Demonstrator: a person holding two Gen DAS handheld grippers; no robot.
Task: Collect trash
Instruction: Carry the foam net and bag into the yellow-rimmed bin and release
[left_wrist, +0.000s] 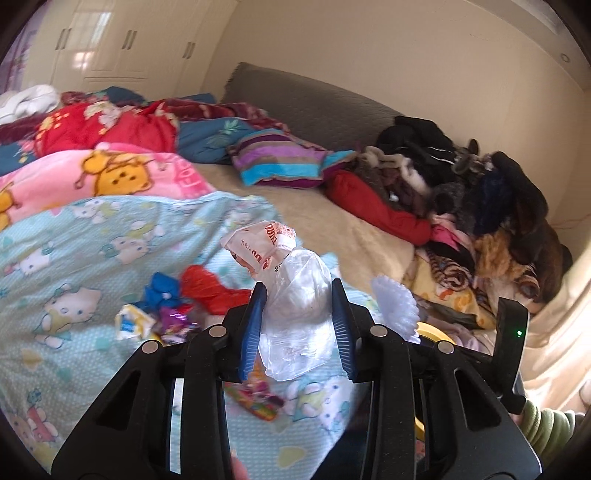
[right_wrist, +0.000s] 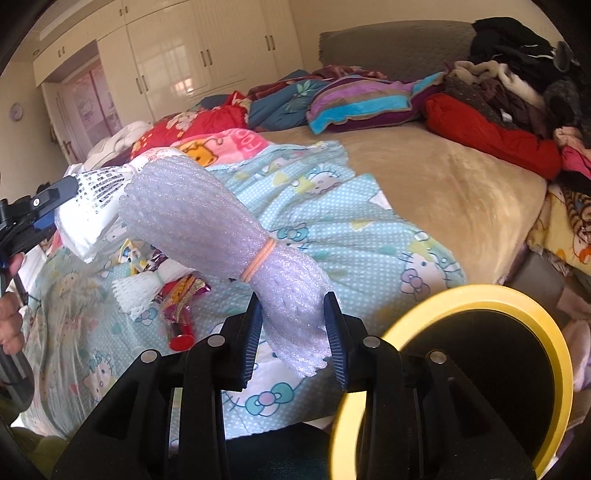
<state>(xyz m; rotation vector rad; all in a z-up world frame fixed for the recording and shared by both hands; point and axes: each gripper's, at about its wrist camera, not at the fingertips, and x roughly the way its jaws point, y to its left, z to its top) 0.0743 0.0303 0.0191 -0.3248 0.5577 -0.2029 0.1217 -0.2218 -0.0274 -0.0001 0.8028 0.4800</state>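
Right wrist view is showing the right hand-held gripper (right_wrist: 293, 332) clenching a foam sleeve roll (right_wrist: 221, 236), yellow-rimmed bin (right_wrist: 517, 299) lying just beside it, lower right.

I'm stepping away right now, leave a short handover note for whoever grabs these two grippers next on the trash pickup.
Left gripper: shut on a crumpled clear plastic bag, lifted off the bed.
Right gripper: shut on a foam net bundle tied with an orange rubber band, beside the yellow-rimmed bin.
Done: both pieces picked up, neither binned.
Left: drop both in the bin, then clear the Hello Kitty quilt: white foam net, snack wrappers, and in the left view red plastic and blue scraps.
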